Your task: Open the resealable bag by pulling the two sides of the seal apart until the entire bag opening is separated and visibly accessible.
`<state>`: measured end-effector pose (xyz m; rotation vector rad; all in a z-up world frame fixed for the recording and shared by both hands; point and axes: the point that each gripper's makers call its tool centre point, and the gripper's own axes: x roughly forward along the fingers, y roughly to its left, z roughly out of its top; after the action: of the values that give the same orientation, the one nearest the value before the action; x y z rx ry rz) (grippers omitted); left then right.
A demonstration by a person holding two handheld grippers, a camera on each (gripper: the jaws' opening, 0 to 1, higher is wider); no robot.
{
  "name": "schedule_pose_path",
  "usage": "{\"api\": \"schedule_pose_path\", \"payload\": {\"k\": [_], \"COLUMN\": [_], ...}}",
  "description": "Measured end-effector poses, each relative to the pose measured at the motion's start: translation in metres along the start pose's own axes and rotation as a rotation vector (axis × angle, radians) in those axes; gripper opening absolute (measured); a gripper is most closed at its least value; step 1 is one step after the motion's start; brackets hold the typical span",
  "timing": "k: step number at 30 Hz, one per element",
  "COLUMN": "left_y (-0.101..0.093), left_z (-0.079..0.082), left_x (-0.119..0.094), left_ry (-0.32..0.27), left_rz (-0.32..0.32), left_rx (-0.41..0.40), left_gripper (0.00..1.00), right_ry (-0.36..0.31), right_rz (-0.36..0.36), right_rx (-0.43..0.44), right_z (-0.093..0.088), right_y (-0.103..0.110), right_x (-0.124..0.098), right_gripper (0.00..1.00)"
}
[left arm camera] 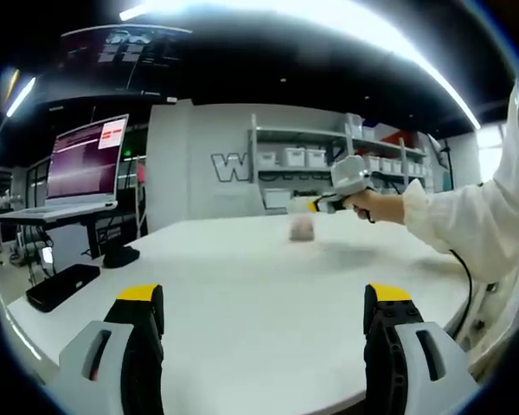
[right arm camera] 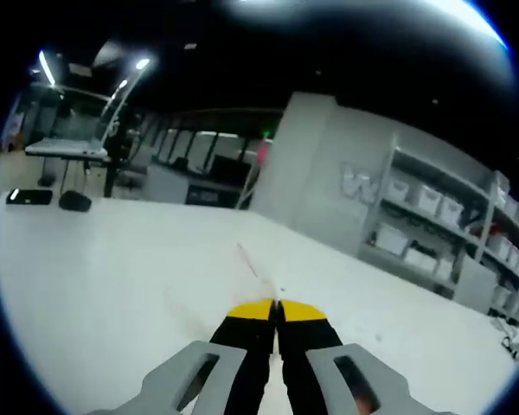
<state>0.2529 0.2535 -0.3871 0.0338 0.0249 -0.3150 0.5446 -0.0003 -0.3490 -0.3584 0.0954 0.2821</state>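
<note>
In the left gripper view my left gripper [left arm camera: 264,298] stands open low over the white table [left arm camera: 242,285], nothing between its yellow-tipped jaws. Across the table a hand in a white sleeve holds my right gripper [left arm camera: 297,208], and a small, blurred clear bag [left arm camera: 302,228] hangs from its tips just above the tabletop. In the right gripper view my right gripper [right arm camera: 277,309] is shut, its yellow tips pressed together on the bag's edge. The bag [right arm camera: 247,259] shows there as a thin clear sheet with a red line running away from the tips.
A laptop [left arm camera: 82,169] on a stand and flat black devices [left arm camera: 60,285] sit at the table's left end. Shelves with white bins [left arm camera: 294,157] line the grey wall behind. The same black devices [right arm camera: 30,196] lie far left in the right gripper view.
</note>
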Motion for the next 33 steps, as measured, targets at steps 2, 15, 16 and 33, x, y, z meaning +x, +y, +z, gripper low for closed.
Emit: {"api": "schedule_pose_path", "payload": {"k": [2,15,16,33], "left_y": [-0.001,-0.001,-0.002,-0.005], "left_z": [0.000,-0.001,0.000,-0.001], "left_x": [0.000,-0.003,-0.003,-0.003], "left_ry": [0.000,0.001,0.000,0.005], "left_rz": [-0.001,0.001,0.001,-0.006], "left_rx": [0.000,0.000,0.000,0.002], "left_gripper": [0.95,0.95,0.95,0.95], "right_ry": [-0.001,-0.010,-0.011,-0.033], "right_rz": [-0.001,0.000,0.001,0.010], "right_rx": [0.003,-0.010,-0.011,-0.005], "right_z": [0.000,0.005,0.006,0.013], "right_y": [-0.005,-0.015,-0.015,-0.014], "right_x": [0.004,0.009,0.009,-0.001], "right_gripper": [0.00,0.00,0.00,0.00]}}
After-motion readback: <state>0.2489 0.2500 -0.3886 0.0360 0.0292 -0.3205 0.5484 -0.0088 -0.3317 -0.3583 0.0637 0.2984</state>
